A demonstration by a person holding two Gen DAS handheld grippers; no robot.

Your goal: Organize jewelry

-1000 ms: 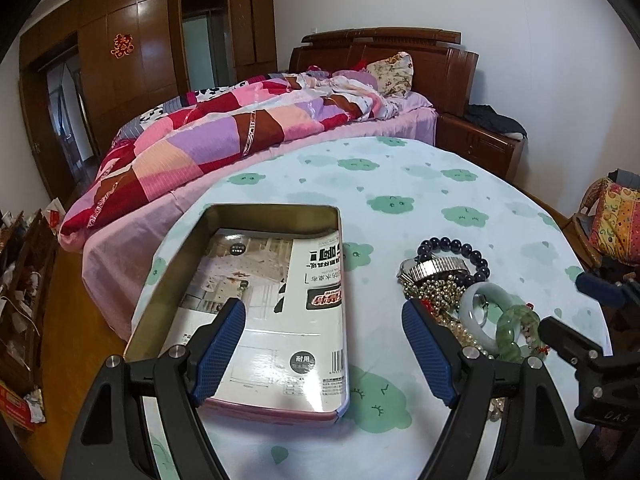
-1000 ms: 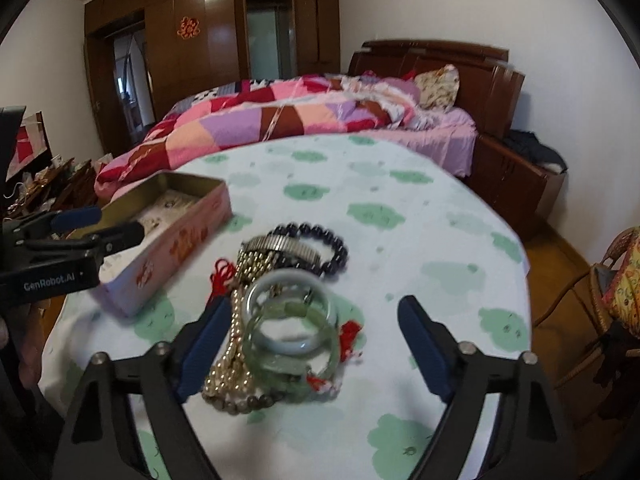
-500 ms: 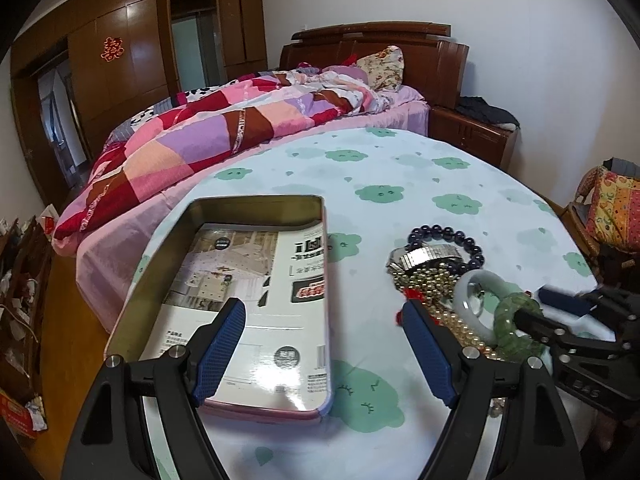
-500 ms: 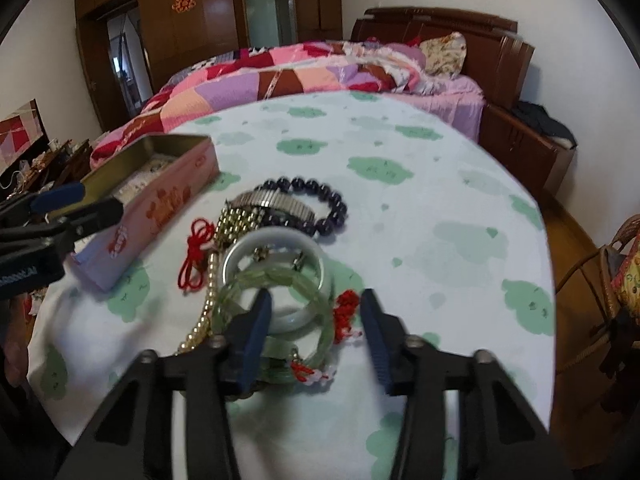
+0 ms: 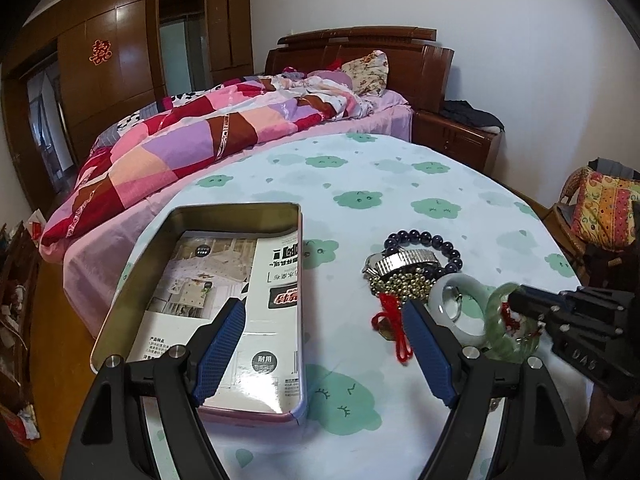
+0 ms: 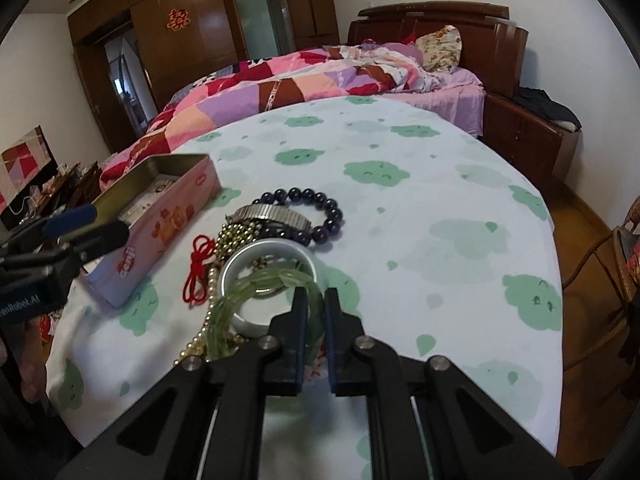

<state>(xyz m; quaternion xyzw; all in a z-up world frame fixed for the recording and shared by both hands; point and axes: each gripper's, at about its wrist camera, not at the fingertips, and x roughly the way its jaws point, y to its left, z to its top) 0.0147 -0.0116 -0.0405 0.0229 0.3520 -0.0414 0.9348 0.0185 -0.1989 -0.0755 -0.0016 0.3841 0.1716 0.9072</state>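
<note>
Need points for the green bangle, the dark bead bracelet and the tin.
green bangle [image 6: 256, 286]: right wrist view, far rim.
dark bead bracelet [image 6: 320, 200]: right wrist view, far beads.
tin [image 5: 240, 210]: left wrist view, far wall.

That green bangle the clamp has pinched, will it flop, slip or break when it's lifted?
The green bangle looks like a rigid glossy ring, so it should keep its shape. The right gripper, whose jaws have just been closing, pinches only its rim, so it may swing or slip. It overlaps the white bangle; they could knock and chip.
</note>
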